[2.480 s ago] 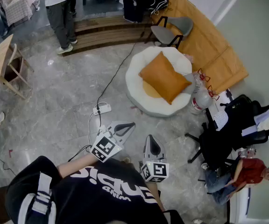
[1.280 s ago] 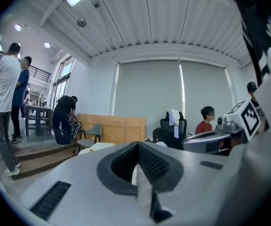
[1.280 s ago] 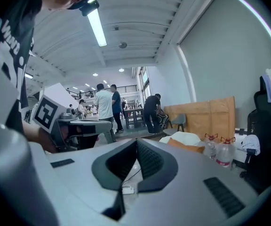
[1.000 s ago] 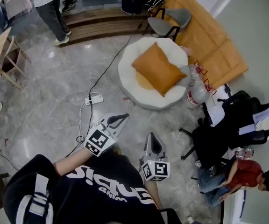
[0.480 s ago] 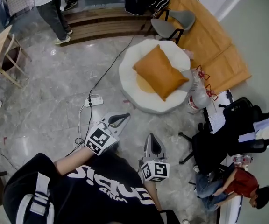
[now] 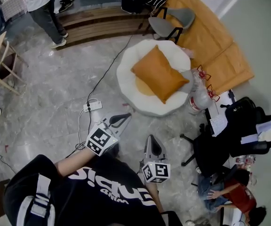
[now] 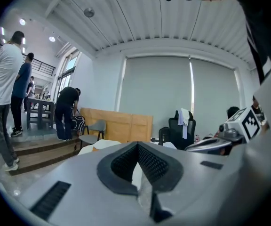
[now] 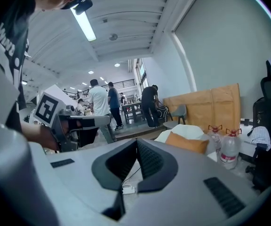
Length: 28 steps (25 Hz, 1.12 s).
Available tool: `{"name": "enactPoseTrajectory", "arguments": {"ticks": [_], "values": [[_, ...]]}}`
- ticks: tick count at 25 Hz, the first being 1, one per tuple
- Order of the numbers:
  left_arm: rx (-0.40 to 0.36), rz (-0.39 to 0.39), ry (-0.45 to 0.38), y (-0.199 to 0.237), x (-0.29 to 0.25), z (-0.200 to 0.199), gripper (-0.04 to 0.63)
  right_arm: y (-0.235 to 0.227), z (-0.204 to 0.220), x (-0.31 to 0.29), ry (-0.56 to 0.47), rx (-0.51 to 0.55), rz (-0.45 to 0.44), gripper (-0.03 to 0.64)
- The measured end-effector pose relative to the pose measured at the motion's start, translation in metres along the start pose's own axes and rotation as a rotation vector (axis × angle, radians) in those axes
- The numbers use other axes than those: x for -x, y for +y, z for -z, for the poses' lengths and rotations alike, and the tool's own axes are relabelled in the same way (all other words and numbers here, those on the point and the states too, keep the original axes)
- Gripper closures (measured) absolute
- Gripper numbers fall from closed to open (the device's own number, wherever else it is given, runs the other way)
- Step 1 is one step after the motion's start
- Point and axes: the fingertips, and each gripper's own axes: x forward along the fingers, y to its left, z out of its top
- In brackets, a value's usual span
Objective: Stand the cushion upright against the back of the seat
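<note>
Your left claw [image 6: 124, 117] is fully closed, jaws pressed together with nothing between them. It hovers over the grey marble floor [image 6: 55, 93] at lower centre of the head view. Your right claw [image 6: 153, 139], just to its right, is likewise closed and empty. Each claw bears a marker cube [image 6: 100, 141] of black-and-white squares. White lettering on your black top [image 6: 102, 192], at the bottom edge, appears upside down and cannot be read with certainty.

Up and left of the left claw, a white power strip [image 6: 92, 106] lies on the floor with a black cable running from it.

Farther up, at centre, sits a round white seat [image 6: 126, 86]. The orange cushion [image 6: 159, 74] lies flat across it, set like a diamond, well apart from both claws.

Just right of the seat stand two clear water jugs [image 6: 199, 98] with red handles. Their labels are too small to read, and you cannot tell their contents.

Beyond, near the top edge, a grey chair [image 6: 171, 25] stands before an orange-brown wooden panel [image 6: 206, 36].
</note>
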Motion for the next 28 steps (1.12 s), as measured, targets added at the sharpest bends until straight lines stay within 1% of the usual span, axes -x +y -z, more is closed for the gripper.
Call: {"name": "enactPoseTrajectory", "arguments": {"ticks": [10, 18, 24, 28], "values": [[0.004, 0.016, 0.004, 0.061, -0.05, -0.014, 0.588, -0.023, -0.023, -0.072, 0.003, -0.001, 0.011, 0.595], [-0.001, 0.047, -0.004, 0.111, -0.07, -0.026, 0.588, -0.017, -0.042, -0.127, -0.007, 0.011, 0.031, 0.595], [-0.008, 0.066, -0.021, 0.142, -0.08, -0.03, 0.588, -0.014, -0.05, -0.152, -0.017, 0.01, 0.065, 0.595], [0.019, 0.073, -0.02, 0.152, -0.087, -0.044, 0.588, -0.02, -0.053, -0.159, -0.015, 0.005, 0.089, 0.595]]}}
